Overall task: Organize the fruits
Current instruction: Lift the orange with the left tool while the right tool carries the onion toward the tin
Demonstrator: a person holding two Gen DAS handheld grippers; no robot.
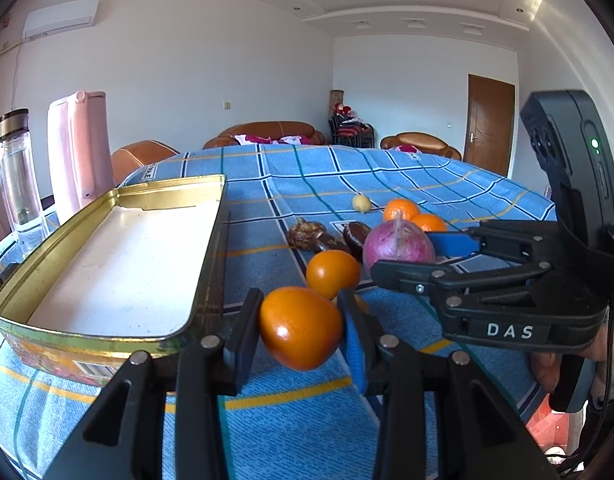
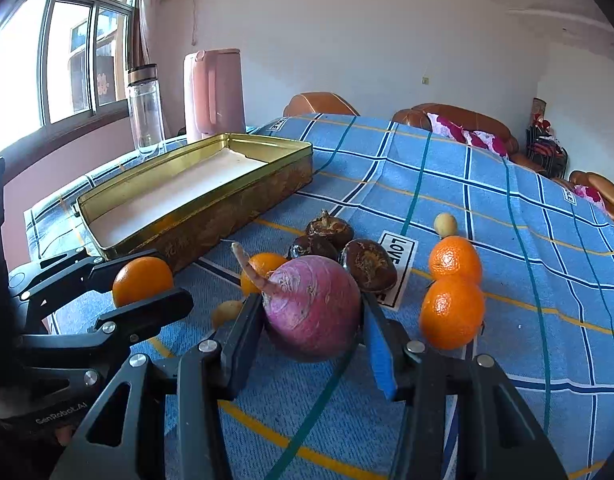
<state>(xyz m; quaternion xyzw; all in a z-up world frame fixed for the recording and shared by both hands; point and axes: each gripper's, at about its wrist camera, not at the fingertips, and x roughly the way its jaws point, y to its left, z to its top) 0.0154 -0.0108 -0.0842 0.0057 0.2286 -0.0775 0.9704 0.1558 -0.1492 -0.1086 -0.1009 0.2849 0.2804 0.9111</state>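
Note:
My left gripper is shut on an orange and holds it just right of the gold tin tray; it also shows in the right wrist view. My right gripper is shut on a purple onion, seen from the left wrist view too. Another orange lies on the cloth behind the held one. Two more oranges lie right of the onion. Dark water chestnuts and two small yellow fruits lie on the cloth.
The open tin tray stands at the left on the blue checked tablecloth. A clear bottle and a pink jug stand behind it near the table edge. Sofas and a door are beyond the table.

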